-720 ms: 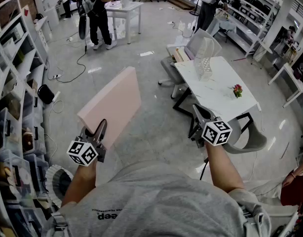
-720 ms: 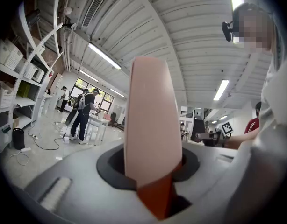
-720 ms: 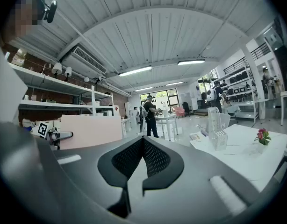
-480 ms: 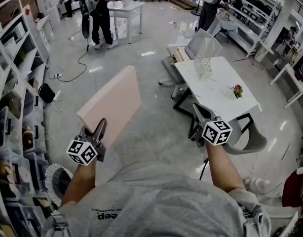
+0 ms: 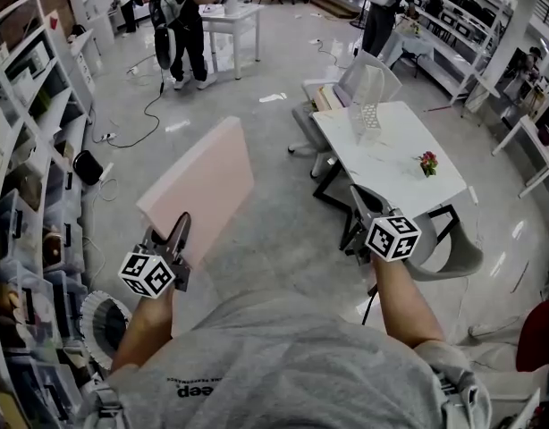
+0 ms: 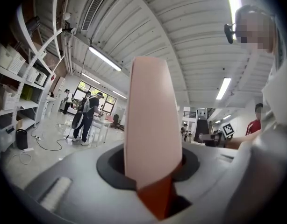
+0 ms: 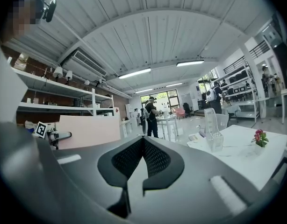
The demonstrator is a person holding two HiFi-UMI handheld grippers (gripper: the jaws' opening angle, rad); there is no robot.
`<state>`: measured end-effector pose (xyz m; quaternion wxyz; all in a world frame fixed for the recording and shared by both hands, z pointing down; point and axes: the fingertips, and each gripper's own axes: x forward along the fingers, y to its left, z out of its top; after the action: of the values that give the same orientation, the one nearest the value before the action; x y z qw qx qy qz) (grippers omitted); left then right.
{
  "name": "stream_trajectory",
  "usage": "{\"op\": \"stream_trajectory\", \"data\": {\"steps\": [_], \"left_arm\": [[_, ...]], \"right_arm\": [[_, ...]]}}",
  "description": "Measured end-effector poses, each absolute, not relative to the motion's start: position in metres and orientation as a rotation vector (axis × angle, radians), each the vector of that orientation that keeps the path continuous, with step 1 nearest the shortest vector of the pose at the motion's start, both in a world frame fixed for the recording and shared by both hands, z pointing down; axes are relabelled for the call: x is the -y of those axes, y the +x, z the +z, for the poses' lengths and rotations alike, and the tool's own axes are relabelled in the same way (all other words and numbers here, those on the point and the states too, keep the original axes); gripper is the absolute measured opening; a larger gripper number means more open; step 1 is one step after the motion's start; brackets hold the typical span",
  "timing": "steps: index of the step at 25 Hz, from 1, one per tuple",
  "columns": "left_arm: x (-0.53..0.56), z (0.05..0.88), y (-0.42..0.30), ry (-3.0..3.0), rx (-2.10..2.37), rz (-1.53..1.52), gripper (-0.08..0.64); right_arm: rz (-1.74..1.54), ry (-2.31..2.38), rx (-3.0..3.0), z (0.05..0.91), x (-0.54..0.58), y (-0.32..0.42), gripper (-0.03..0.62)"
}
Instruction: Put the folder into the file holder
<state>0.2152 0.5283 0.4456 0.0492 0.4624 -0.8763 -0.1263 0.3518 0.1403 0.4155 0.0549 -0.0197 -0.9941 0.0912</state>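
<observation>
A pale pink folder stands out in front of me, and my left gripper is shut on its near lower edge. In the left gripper view the folder rises edge-on from between the jaws. My right gripper hangs to the right with nothing in it; its jaws meet. From the right gripper view the folder shows at the left. A clear mesh file holder stands upright at the far end of the white table, also seen as the file holder in the right gripper view.
A small pot of red flowers sits on the table, a grey chair near its front. Shelving with boxes lines the left. A cable trails on the floor. People stand at a far white desk.
</observation>
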Motion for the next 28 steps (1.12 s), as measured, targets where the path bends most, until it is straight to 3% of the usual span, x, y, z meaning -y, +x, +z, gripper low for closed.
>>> {"op": "stream_trajectory", "data": {"steps": [16, 28], "left_arm": [[-0.478, 0.441, 0.245, 1.381, 2.69, -0.406, 0.189], [-0.437, 0.463, 0.13, 1.458, 2.607, -0.466, 0.189]], "right_arm": [[0.295, -0.109, 3.029, 0.42, -0.086, 0.387, 0.005], [0.291, -0.048, 3.03, 0.43, -0.065, 0.297, 0.005]]}}
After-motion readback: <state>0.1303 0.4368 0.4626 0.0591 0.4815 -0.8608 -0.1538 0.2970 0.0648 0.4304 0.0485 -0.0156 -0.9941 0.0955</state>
